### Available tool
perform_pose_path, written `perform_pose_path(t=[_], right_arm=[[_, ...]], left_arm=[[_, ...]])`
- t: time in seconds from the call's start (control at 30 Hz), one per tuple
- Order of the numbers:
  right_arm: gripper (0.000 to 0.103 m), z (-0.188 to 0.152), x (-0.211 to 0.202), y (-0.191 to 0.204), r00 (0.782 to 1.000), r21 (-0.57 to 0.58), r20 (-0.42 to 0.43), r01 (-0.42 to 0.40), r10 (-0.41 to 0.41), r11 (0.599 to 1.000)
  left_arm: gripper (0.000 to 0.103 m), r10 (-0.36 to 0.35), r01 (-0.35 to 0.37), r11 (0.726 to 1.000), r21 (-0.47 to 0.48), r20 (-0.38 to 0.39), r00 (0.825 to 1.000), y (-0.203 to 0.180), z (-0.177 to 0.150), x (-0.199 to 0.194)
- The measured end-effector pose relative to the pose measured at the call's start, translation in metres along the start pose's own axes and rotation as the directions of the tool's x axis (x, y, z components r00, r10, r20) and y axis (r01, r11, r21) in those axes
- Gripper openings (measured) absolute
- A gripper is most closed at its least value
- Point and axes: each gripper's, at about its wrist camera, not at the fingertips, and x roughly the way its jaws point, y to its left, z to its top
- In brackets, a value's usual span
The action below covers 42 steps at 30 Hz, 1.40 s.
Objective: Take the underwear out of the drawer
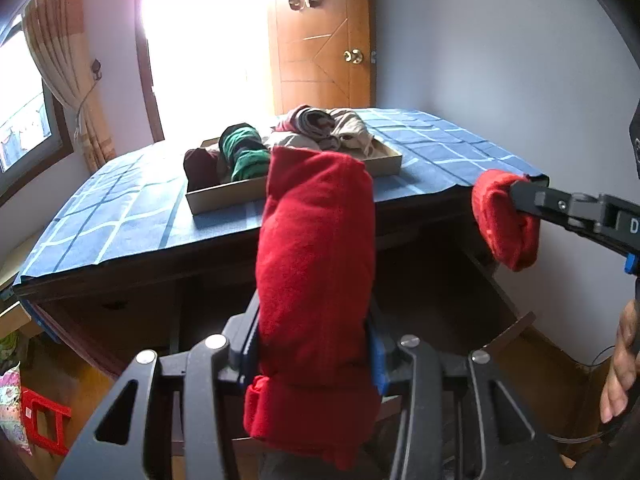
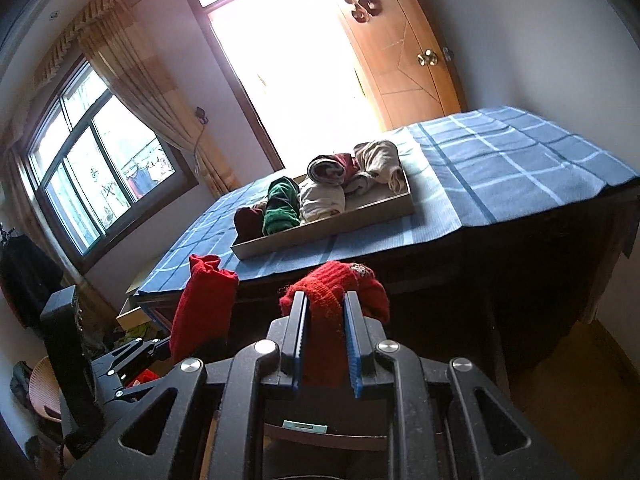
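My left gripper (image 1: 314,344) is shut on a rolled red garment (image 1: 316,272) and holds it upright in front of the table edge; it also shows in the right wrist view (image 2: 202,304). My right gripper (image 2: 326,320) is shut on a smaller red knitted roll (image 2: 340,288), seen from the side in the left wrist view (image 1: 502,220). Both are held above the open dark drawer (image 1: 496,304) below the tabletop. A shallow cardboard tray (image 1: 224,196) on the table holds several rolled garments, one green (image 1: 244,152).
The table carries a blue checked cloth (image 2: 500,168). A wooden door (image 1: 320,44) and a bright doorway are behind it, a curtained window (image 2: 92,160) to the left. A red stool (image 1: 40,420) stands on the floor at left.
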Motion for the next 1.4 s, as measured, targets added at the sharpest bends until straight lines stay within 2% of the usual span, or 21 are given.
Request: perform_pose_path(t=[0.17, 0.67, 1.4], right_arm=[[0.02, 0.003, -0.006, 0.007, 0.999, -0.025, 0.038, 0.02, -0.019, 0.999], [0.02, 0.026, -0.012, 0.031, 0.993, -0.081, 0.119, 0.005, 0.004, 0.997], [0.02, 0.06, 0.012, 0.023, 0.988, -0.082, 0.156, 0.018, -0.005, 0.996]], left_arm=[[0.043, 0.004, -0.004, 1.0, 0.0, 0.026, 1.0, -0.002, 0.006, -0.007], [0.043, 0.044, -0.042, 0.999, -0.027, 0.09, 0.995, 0.006, 0.028, -0.014], [0.043, 0.086, -0.084, 0.996, -0.027, 0.102, 0.991, 0.009, 0.064, 0.022]])
